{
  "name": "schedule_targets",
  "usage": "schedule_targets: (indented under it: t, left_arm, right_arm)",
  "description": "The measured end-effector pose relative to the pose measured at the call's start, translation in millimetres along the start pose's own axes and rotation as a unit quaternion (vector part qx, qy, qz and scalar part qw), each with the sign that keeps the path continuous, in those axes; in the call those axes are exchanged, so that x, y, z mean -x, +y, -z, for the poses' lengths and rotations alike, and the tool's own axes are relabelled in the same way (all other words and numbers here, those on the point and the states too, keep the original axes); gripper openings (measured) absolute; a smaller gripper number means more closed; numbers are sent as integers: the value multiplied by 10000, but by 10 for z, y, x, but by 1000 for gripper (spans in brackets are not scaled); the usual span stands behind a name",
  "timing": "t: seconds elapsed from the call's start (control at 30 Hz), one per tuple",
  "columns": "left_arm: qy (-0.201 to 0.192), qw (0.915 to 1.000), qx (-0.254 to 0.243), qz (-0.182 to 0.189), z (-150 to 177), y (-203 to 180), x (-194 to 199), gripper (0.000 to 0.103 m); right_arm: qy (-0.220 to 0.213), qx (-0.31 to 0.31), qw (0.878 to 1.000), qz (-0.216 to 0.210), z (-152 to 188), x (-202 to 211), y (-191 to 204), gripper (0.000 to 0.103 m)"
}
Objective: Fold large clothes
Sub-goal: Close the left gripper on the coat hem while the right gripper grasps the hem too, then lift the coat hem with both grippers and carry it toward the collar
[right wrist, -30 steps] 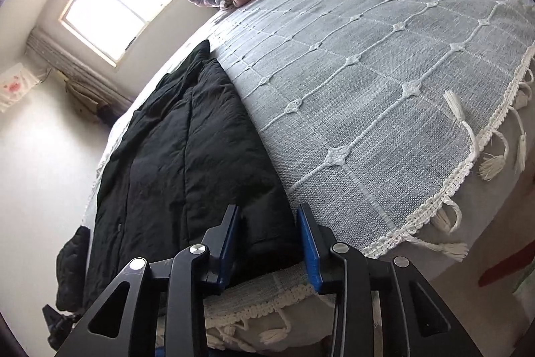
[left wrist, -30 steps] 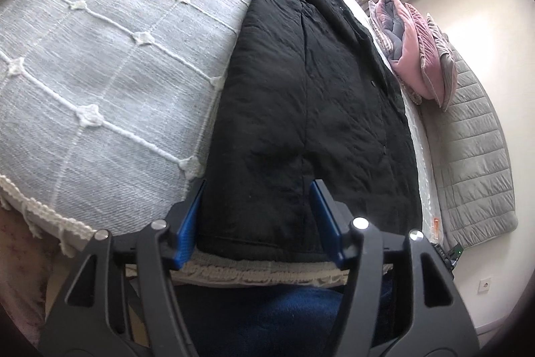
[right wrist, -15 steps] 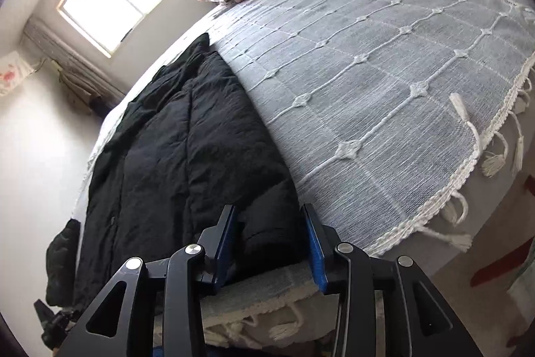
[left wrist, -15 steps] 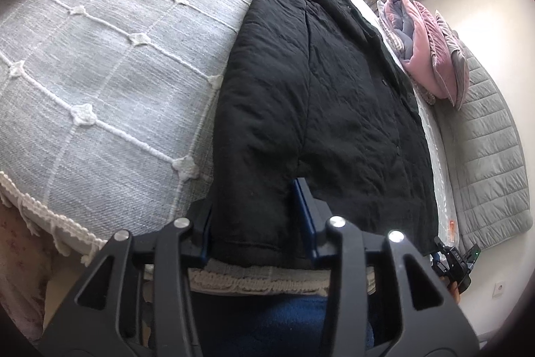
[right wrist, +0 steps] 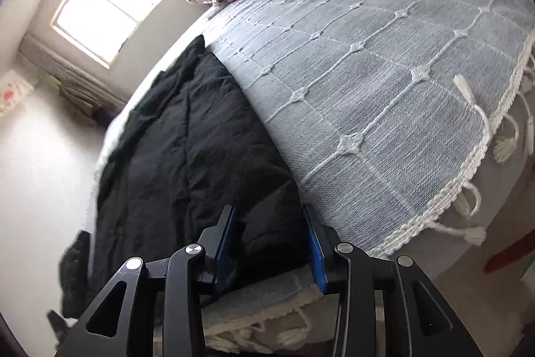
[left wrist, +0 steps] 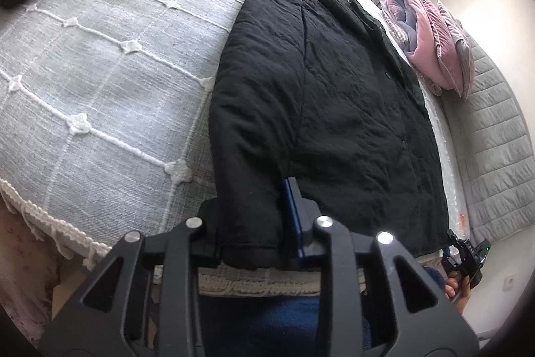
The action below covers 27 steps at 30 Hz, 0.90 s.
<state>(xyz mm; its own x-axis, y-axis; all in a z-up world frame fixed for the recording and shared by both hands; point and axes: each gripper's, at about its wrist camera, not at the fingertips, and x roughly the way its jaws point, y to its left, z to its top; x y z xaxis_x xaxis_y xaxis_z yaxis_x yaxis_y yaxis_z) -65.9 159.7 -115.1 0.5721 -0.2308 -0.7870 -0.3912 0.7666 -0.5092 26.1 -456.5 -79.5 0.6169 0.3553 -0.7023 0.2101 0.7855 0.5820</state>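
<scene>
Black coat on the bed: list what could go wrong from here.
1. The left hand-held gripper, jaws just closing, has only the cuff of one sleeve; lifting may drag the sleeve alone and skew the black coat.
2. The right hand-held gripper straddles the thick coat edge near the bedspread fringe; it might pinch that too.
3. Padded fabric could slip from either grip.

I find no text, label, brand, number or sign I can read in either wrist view.
</scene>
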Motion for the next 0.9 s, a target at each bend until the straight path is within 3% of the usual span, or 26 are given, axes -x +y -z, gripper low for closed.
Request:
schedule_targets:
  t: [0.1,0.47,0.63,0.7,0.73,0.9]
  left_arm:
    - [37,10000,6,27,-5,13,-4,31]
    - [63,9998,-191,-35,-38,-37,-68,28]
    - [0,9997,-223,-70,-45,-58,-69,11]
    - [-62,9998,-155,-83,-49,-51,-37,9]
    - [-116,9998,-119,-75,-51,-54,-1,9]
    - [-414,9988,8,276,-109,-65,313,7]
  right_arm:
    - [33,-272,9984,-504,0,24,-61,40]
    - [213,-694,9955,-609,-35,10,-275,41]
    - [186,-583,9967,-533,-1,-126,-143,41]
    - [153,-457,9982,-351,-10,-129,-83,23]
    - [234,-487,9977,-413,-10,-149,-81,9]
    - [22,-539,9953,-806,-50,65,-26,6]
